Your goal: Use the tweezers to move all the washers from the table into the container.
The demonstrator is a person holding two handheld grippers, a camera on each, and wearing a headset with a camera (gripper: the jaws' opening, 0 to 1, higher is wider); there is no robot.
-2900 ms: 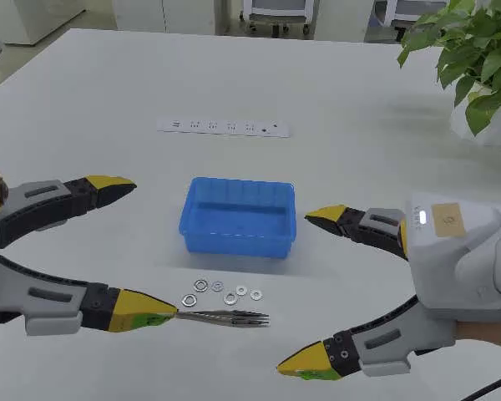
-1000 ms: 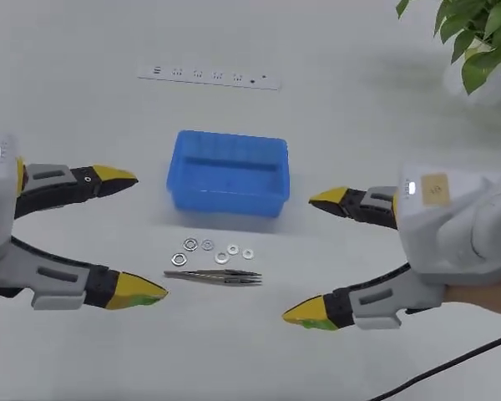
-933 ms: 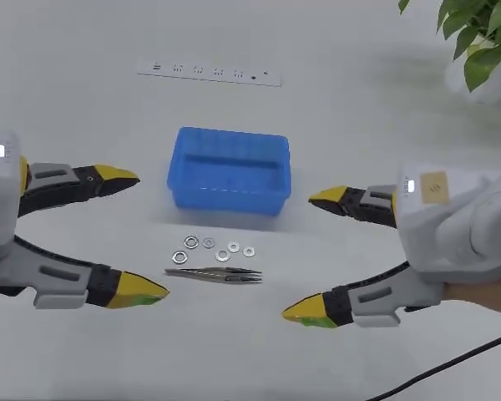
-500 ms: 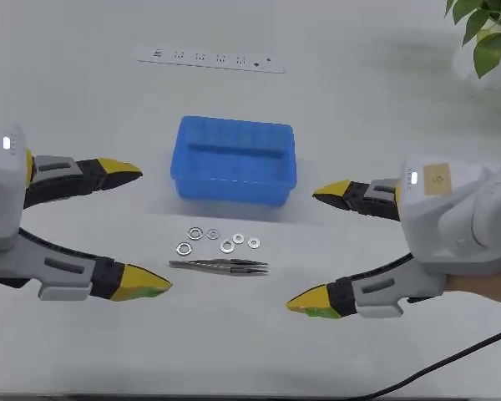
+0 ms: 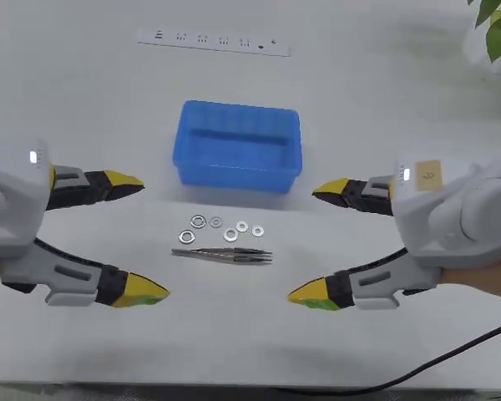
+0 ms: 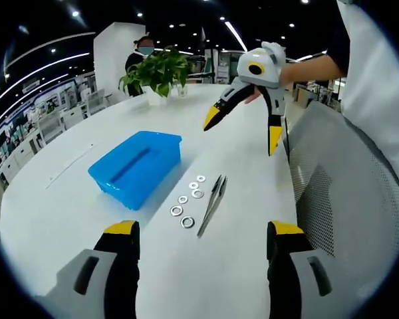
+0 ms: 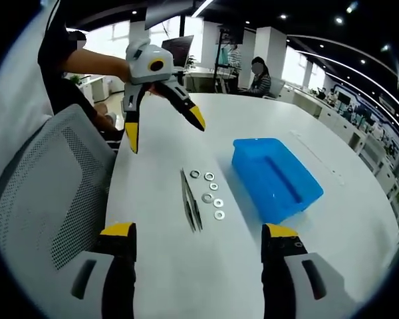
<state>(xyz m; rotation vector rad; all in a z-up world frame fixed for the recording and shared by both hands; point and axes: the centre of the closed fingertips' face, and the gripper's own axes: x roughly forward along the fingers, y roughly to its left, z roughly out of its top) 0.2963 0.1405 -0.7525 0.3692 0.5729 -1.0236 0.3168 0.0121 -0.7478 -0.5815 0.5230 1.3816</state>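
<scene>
Six flat silver metal washers (image 5: 230,236): clustered on white worktop (image 5: 384,100), between blue plastic container (image 5: 234,177) and slim metal tweezers (image 5: 221,254); none in yet.
Tweezers: lying flat, just beside washers, ungripped.
Left gripper (image 5: 154,238): jaws wide, empty.
Right gripper (image 5: 301,244): jaws wide, empty; both flank tweezers, likely staged for pickup.

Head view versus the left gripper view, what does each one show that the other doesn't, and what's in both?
The head view adds a black cable trailing by the near edge of the table, plus the left gripper seen whole, open. The left gripper view adds a grey mesh chair, a person standing behind the plant, and ceiling lights. Both share the blue container, the washers beside the tweezers, the open right gripper and the plant's leaves.
</scene>
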